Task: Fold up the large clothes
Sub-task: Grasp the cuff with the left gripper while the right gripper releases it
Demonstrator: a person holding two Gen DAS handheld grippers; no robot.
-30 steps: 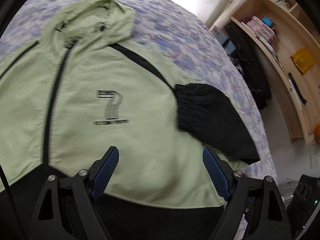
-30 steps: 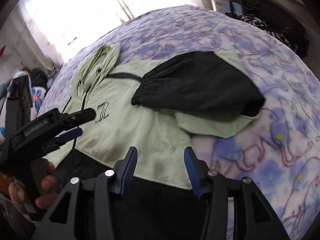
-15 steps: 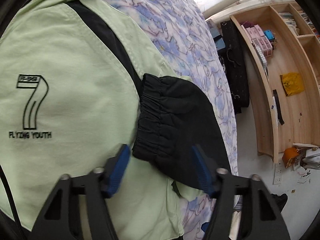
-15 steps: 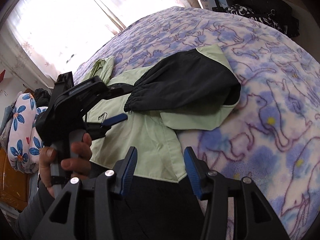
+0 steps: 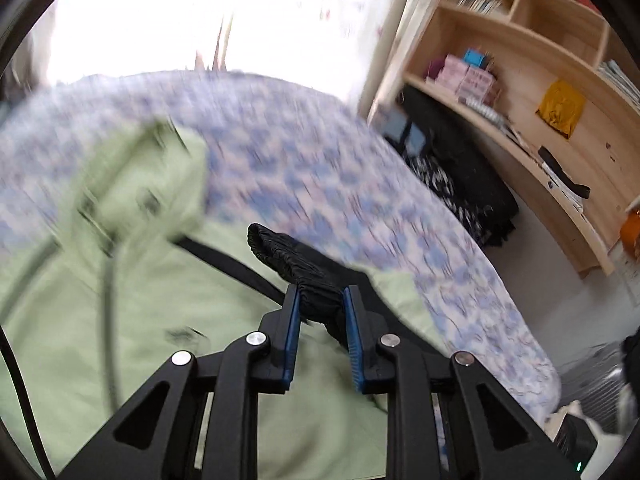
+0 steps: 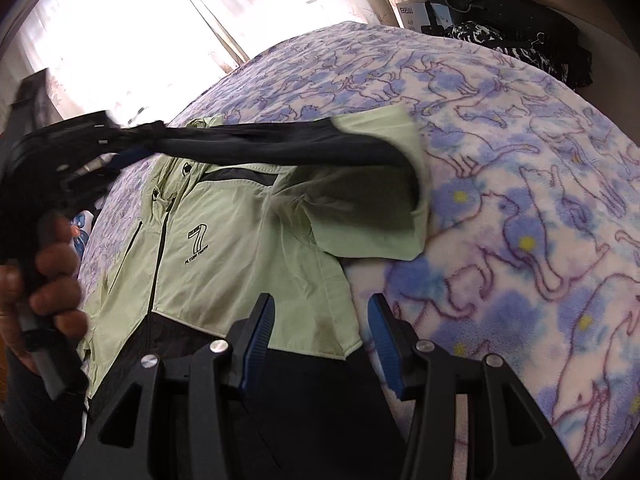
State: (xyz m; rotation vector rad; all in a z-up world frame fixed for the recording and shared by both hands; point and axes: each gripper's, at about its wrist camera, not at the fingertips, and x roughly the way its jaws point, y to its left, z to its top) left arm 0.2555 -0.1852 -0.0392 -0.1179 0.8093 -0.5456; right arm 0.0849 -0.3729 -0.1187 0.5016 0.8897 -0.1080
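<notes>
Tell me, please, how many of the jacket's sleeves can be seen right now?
1: the black sleeve, its cuff between the closing left gripper, lifted above the green jacket. The other sleeve is out of view, possibly hidden.

The jacket point(image 6: 224, 256) is pale green with a black lower band, a black front zip and black seams running from the collar toward the shoulders. It lies front-up and spread flat on the bedspread point(image 6: 520, 152), its hood point(image 6: 204, 124) toward the window end of the bedspread. On the chest is a black outlined 7 with a line of small lettering under it. Its black sleeve point(image 6: 280, 146), with a gathered elastic cuff point(image 5: 296, 268), is lifted clear of the bedspread and stretched taut across above the jacket's chest, while the green shoulder part folds up over the bedspread beside the body.
</notes>
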